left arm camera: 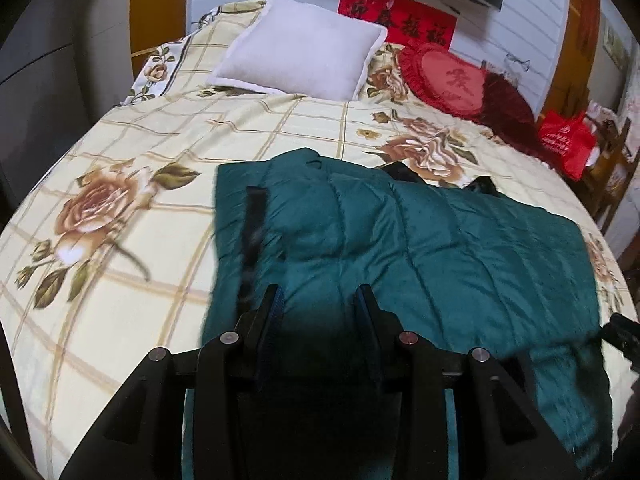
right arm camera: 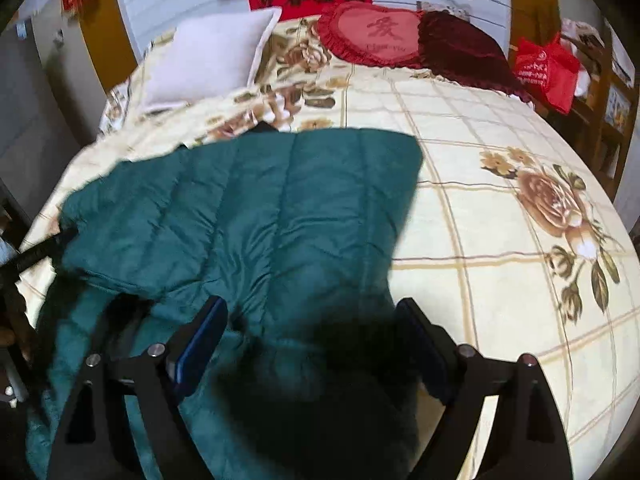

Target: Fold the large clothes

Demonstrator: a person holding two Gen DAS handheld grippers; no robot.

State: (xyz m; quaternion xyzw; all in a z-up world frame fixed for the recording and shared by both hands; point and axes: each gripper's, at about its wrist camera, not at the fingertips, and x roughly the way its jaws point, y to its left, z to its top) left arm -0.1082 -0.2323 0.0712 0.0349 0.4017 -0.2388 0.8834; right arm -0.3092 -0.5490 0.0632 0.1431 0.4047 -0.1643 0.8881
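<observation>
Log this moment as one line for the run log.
stage: fold pending | green quilted jacket spread on floral bedspread | left gripper open above jacket | right gripper open above jacket | neither gripping

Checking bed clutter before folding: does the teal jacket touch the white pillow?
Apart. The left wrist view shows bare floral bedspread between the teal jacket and white pillow.

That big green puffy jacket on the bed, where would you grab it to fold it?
Probably at its near hem, coming from the foot of the bed. The green quilted jacket lies flat on the floral bedspread, collar toward the white pillow, its near edge draping toward both grippers. The left gripper and right gripper hover open above it, so each could pinch a near corner.
</observation>
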